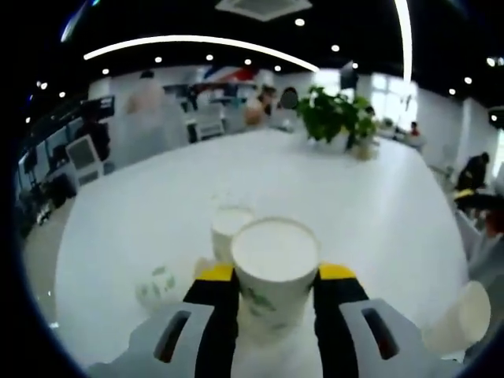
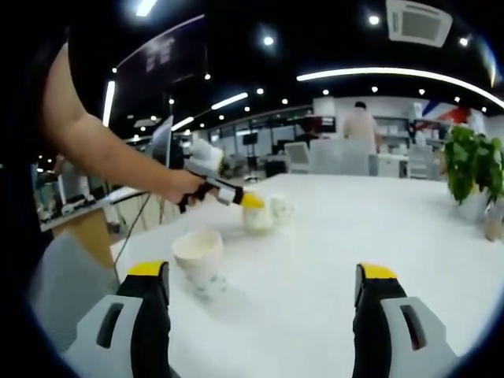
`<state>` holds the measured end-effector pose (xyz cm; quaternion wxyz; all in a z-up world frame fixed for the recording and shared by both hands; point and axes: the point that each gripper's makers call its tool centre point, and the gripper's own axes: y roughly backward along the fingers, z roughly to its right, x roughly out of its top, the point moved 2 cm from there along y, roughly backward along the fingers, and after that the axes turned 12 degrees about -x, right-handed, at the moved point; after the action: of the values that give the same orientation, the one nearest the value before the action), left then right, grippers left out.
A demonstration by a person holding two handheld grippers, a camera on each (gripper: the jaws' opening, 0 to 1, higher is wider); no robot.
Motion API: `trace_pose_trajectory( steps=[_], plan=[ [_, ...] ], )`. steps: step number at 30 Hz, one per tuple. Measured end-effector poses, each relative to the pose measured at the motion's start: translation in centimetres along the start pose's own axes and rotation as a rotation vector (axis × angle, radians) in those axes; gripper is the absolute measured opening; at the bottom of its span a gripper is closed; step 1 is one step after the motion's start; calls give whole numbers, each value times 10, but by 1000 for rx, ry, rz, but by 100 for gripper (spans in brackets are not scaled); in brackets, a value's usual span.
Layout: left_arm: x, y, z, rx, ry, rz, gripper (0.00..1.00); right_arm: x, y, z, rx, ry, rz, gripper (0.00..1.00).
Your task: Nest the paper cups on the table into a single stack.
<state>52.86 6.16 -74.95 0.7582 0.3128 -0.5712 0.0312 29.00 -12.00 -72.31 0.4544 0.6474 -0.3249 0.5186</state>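
While left gripper (image 1: 276,303) clamps a cup (image 1: 274,272) by its wall | right gripper (image 2: 264,291) open, empty | paper cup light, crushable: squeeze gently below rim

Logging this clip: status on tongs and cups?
Left tongs shut on paper cup. Right tongs open, empty. Second cup just beyond held one; another cup upright near right tongs. Nothing blocking.

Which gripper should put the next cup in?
Probably the left gripper: it is shut on a paper cup, with another cup just beyond. The right gripper is open and holds nothing.
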Motion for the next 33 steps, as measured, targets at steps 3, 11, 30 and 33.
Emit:
trace_pose_trajectory(
  steps=[3,11,30,33],
  plan=[
    [9,1,2,-5,-3,8,36,0,0,0,-1,2,-2,96],
    [31,7,-1,-10,-19,1,36,-1,-1,-2,6,14,-4,96],
    [101,27,1,-62,-35,35,36,1,-2,-2,5,18,2,95],
    [109,30,2,-65,-58,23,36,2,-1,-2,5,21,5,95]
  ],
)
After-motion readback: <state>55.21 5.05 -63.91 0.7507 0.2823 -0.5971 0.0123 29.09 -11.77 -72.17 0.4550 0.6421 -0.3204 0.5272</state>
